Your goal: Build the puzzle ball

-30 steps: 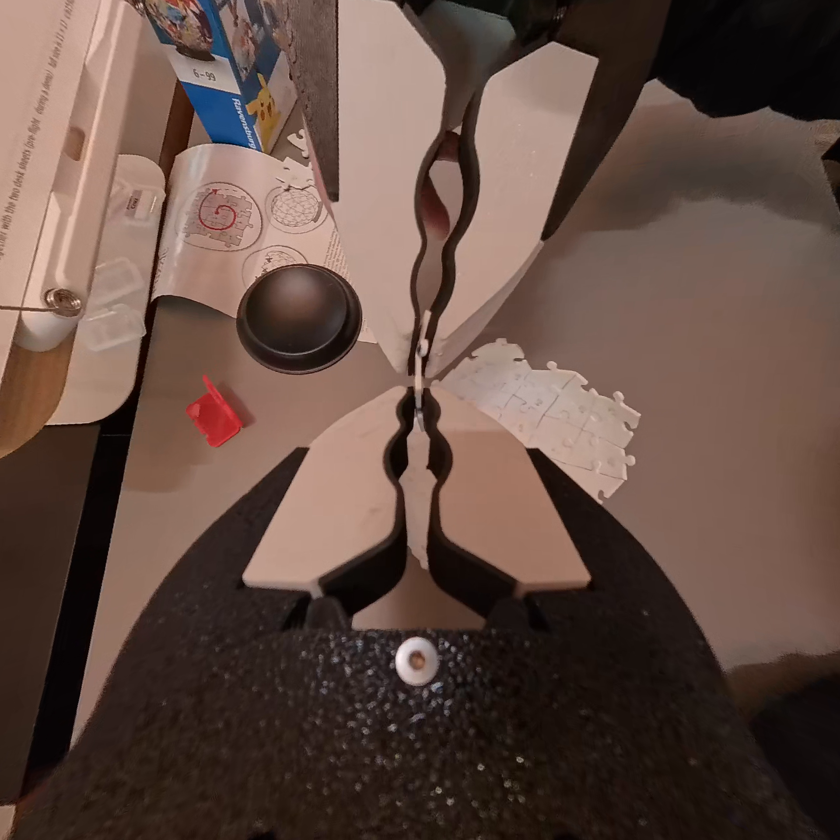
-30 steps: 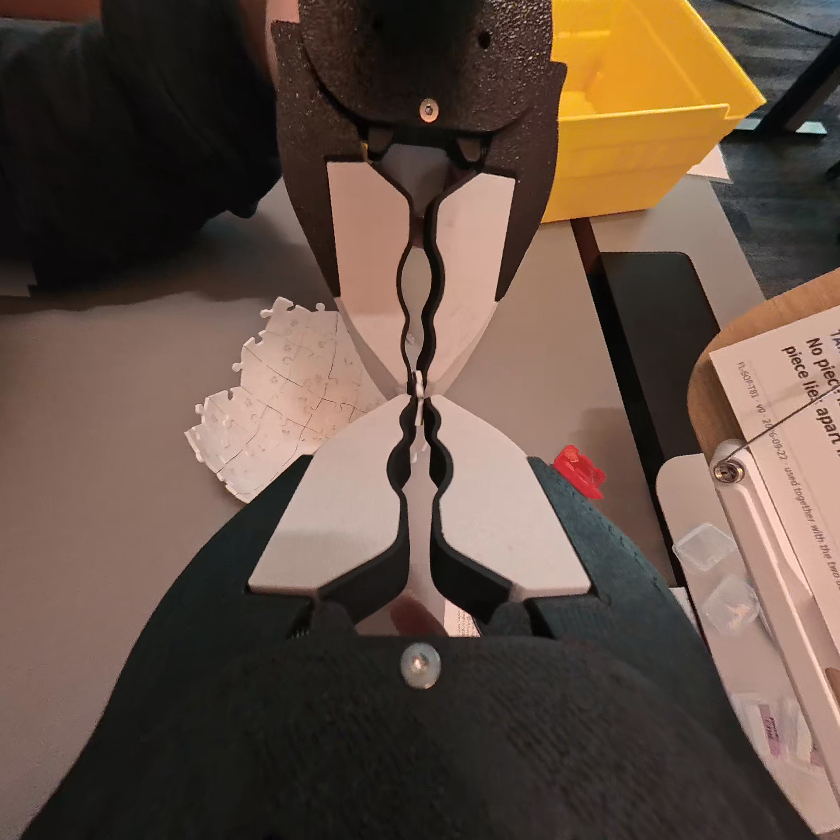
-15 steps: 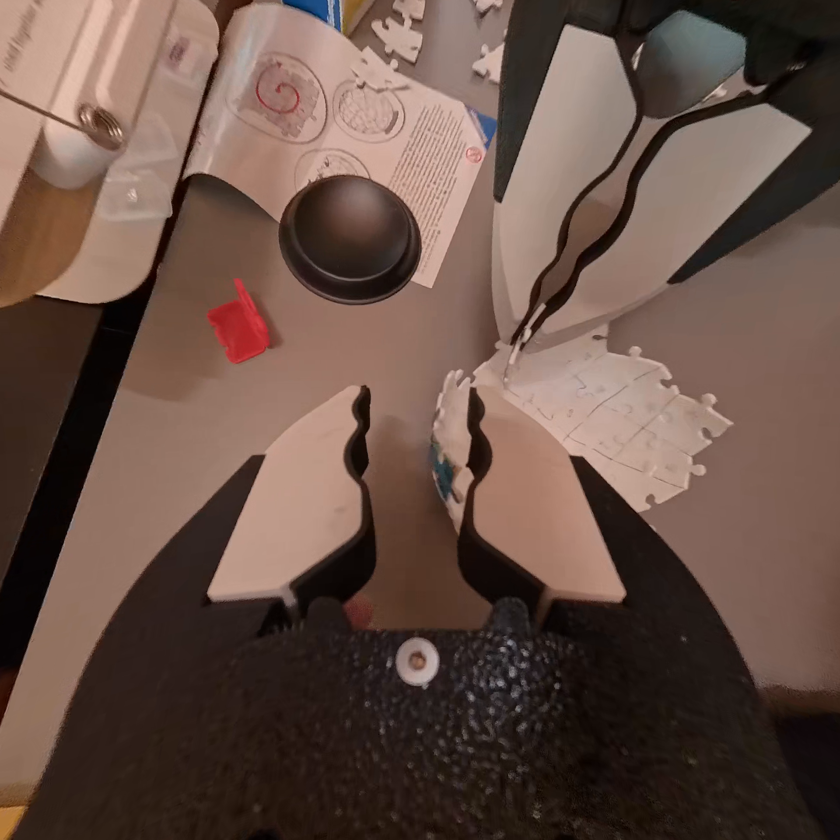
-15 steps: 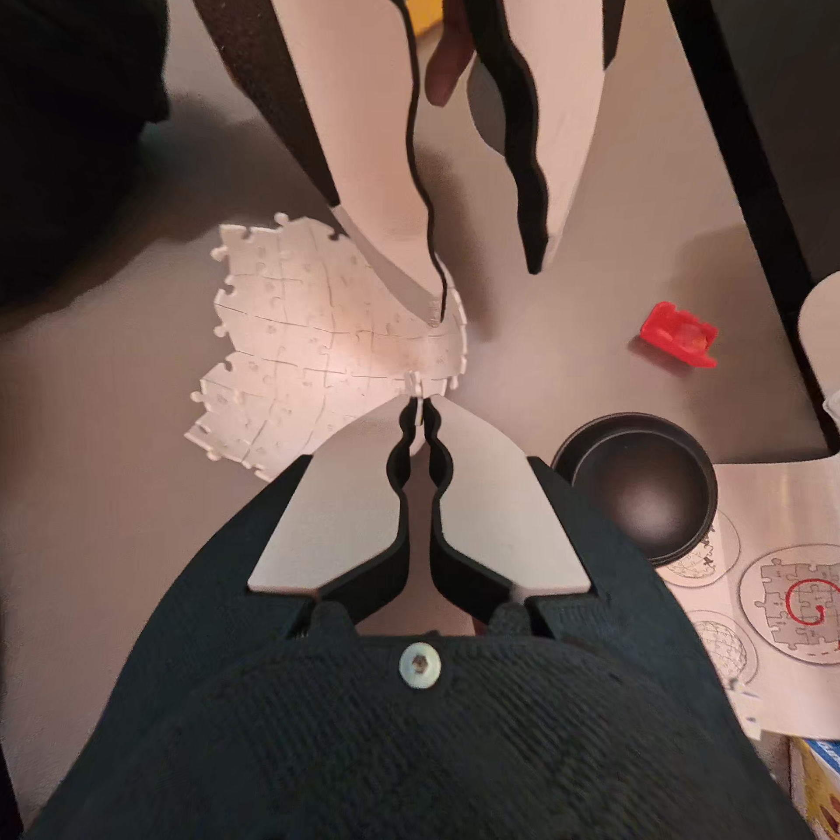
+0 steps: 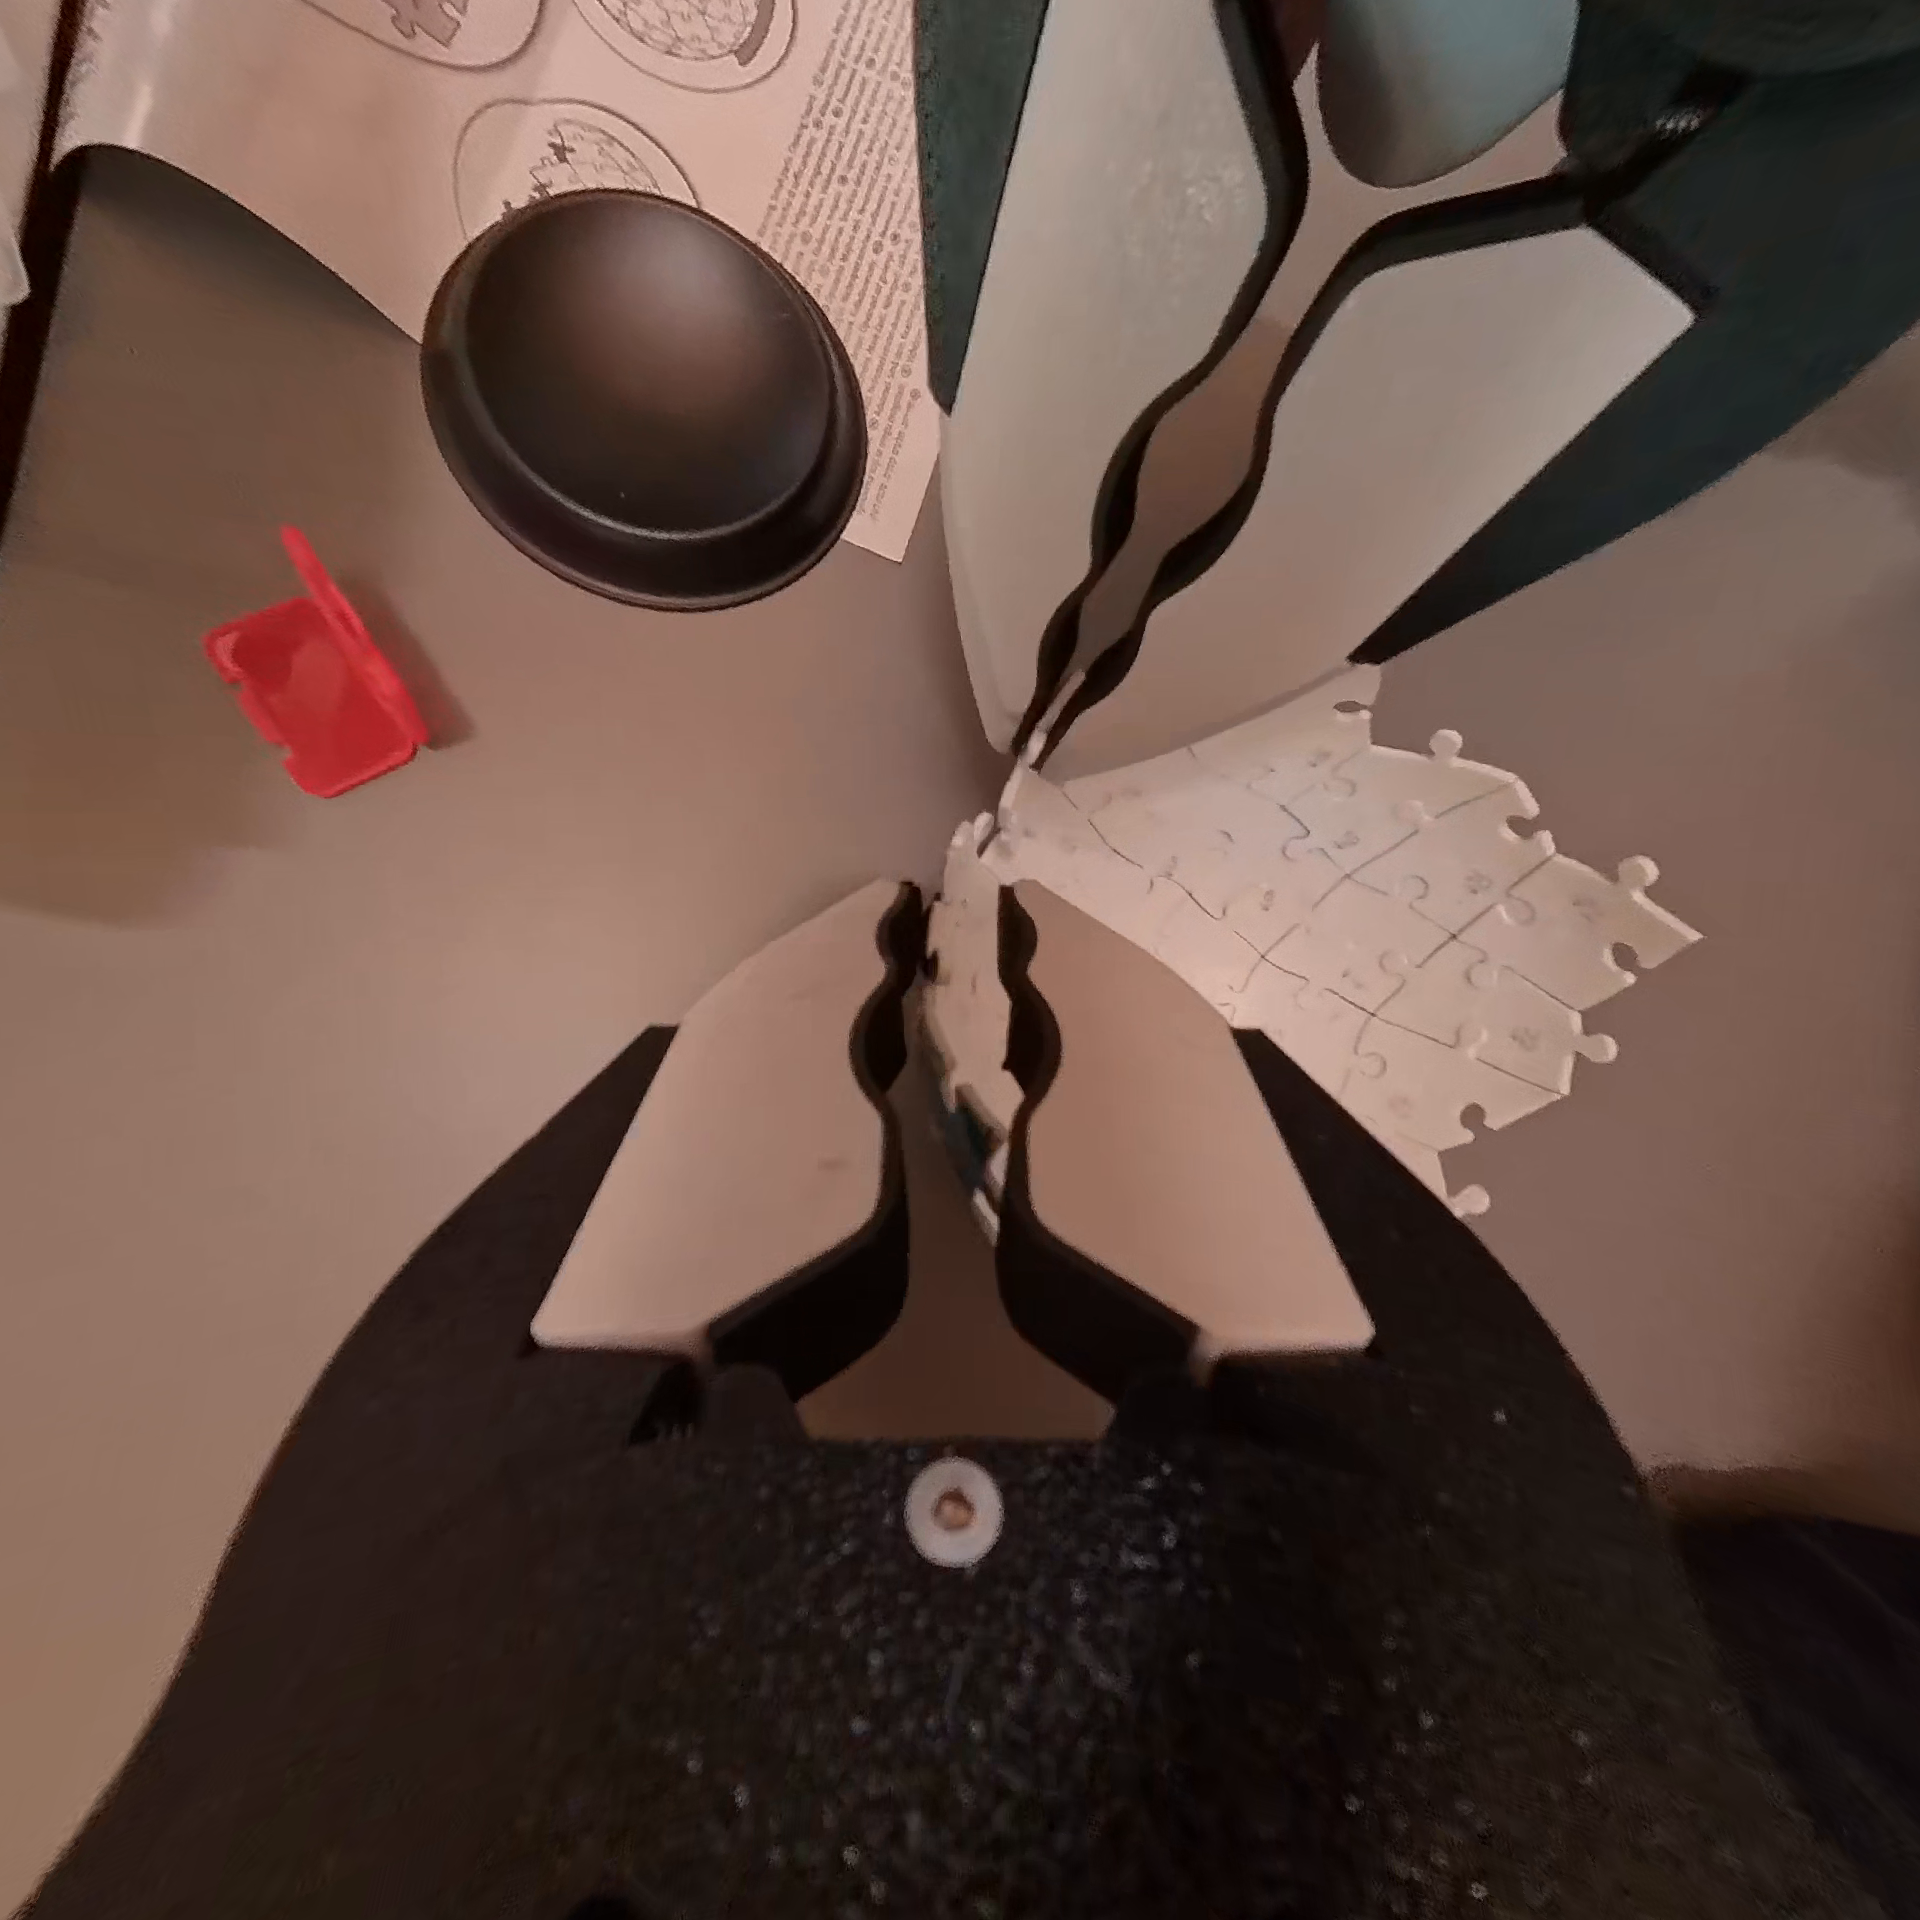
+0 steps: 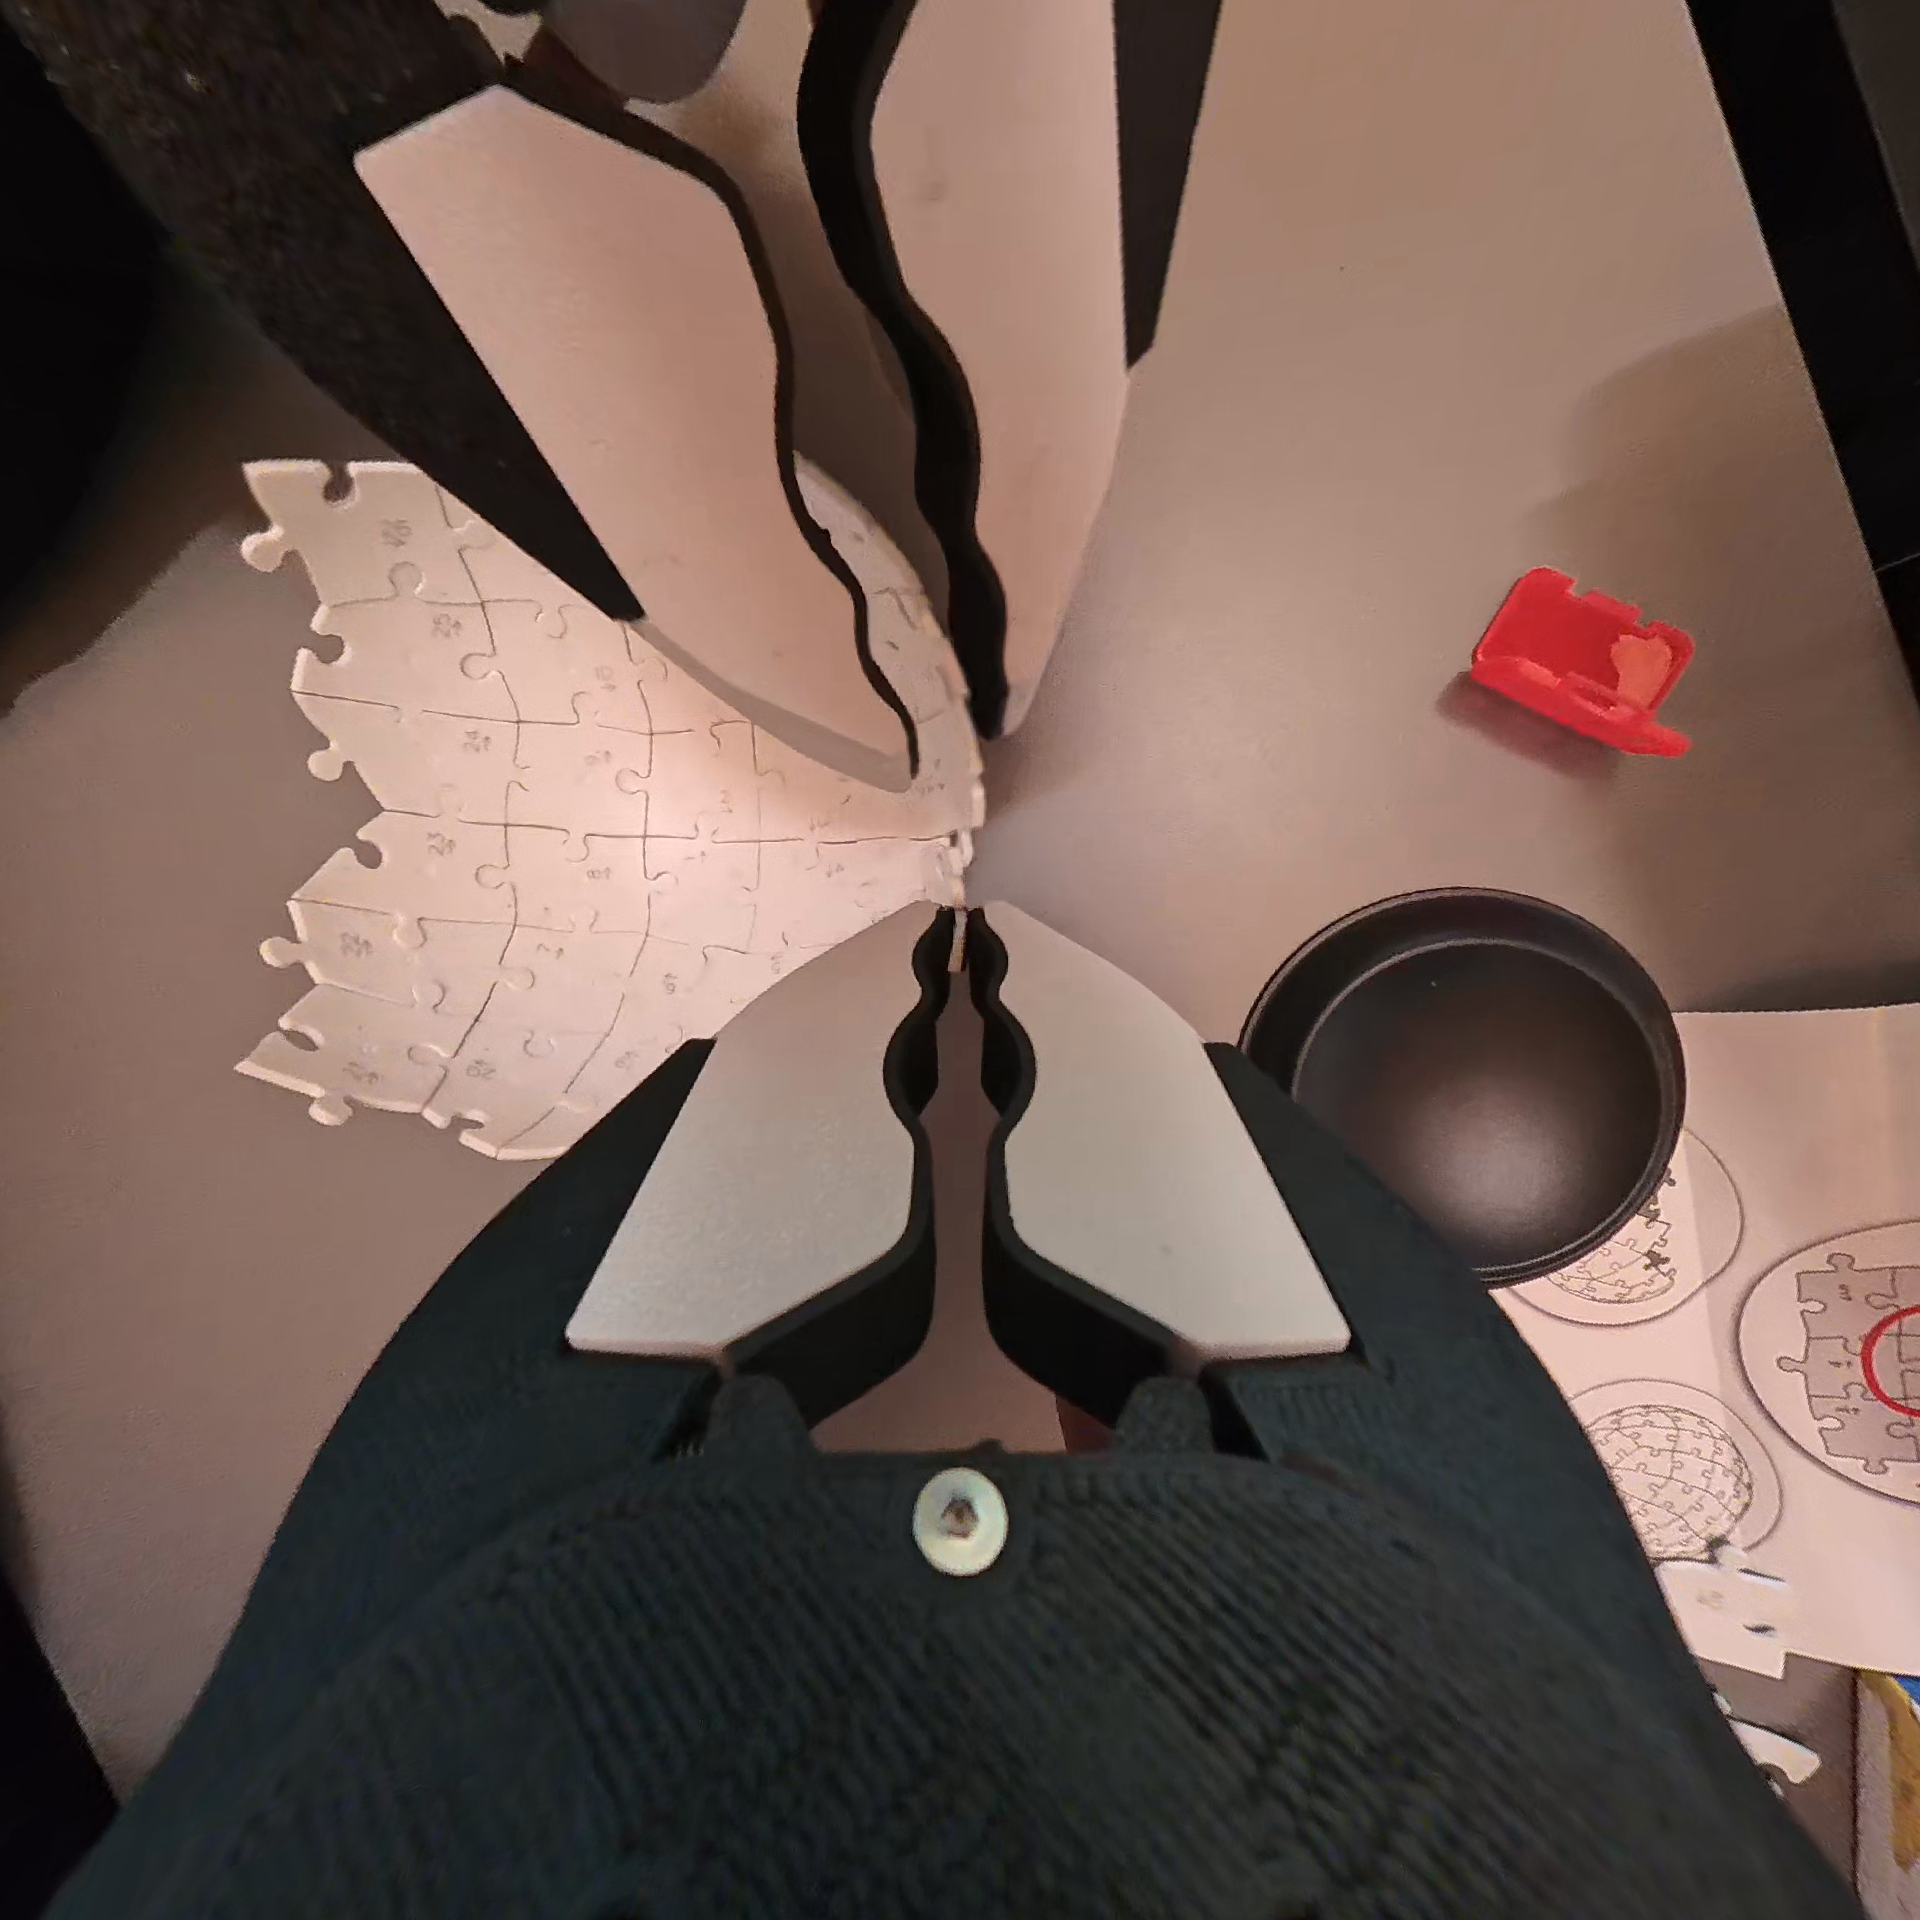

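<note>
The left tool (image 5: pixel 961 904) stands part open, its two fingers straddling the curved edge of the white puzzle shell (image 5: pixel 1351 914); the shell's rim runs up between them, close against the right finger, and whether the fingers actually press it cannot be told. The rest of the shell fans out to the right of that tool, face down on the grey bench (image 5: pixel 623 935), its joined pieces showing their pale backs.

The right tool (image 6: pixel 956 930) is nearly closed — its tips pinch a small white puzzle piece (image 6: pixel 954 940) held edge-on, right at the near rim of the shell (image 6: pixel 540 831), which spreads to the left of this tool. In the left wrist view the same tool (image 5: pixel 1034 743) comes in from ahead, its tips meeting the shell's corner just beyond the left tool's fingers.

Ahead and to the left of the left tool sits a black dome-shaped stand (image 5: pixel 644 405), resting partly on a printed instruction sheet (image 5: pixel 727 104). Nearer, farther left, lies a small red plastic clip (image 5: pixel 312 670) — well apart from the shell.
</note>
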Available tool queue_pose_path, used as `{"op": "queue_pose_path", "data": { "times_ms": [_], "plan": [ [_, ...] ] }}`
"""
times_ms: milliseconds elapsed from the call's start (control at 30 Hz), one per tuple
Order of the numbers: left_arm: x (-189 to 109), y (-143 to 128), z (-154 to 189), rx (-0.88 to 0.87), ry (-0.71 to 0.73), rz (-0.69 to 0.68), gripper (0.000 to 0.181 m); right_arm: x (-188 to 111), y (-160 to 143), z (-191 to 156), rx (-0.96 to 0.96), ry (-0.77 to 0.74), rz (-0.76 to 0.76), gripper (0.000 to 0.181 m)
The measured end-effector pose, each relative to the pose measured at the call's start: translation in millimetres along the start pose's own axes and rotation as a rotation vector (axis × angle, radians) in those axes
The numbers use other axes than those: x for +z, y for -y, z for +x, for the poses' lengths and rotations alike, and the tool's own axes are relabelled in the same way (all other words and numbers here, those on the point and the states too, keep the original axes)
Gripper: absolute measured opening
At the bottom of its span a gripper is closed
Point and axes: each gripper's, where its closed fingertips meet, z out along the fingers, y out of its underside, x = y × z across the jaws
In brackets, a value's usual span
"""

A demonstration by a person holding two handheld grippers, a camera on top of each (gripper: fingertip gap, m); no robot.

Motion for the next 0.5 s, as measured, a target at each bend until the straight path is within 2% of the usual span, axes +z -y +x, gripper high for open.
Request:
{"op": "queue_pose_path", "data": {
  "times_ms": [500],
  "plan": [
    [-1.2, -1.9, 1.0, -0.042, -0.051, 0.023, 0.009, 7.3, 2.2, 3.7, 0.016, 0.009, -0.023, 0.004]
  ]
}}
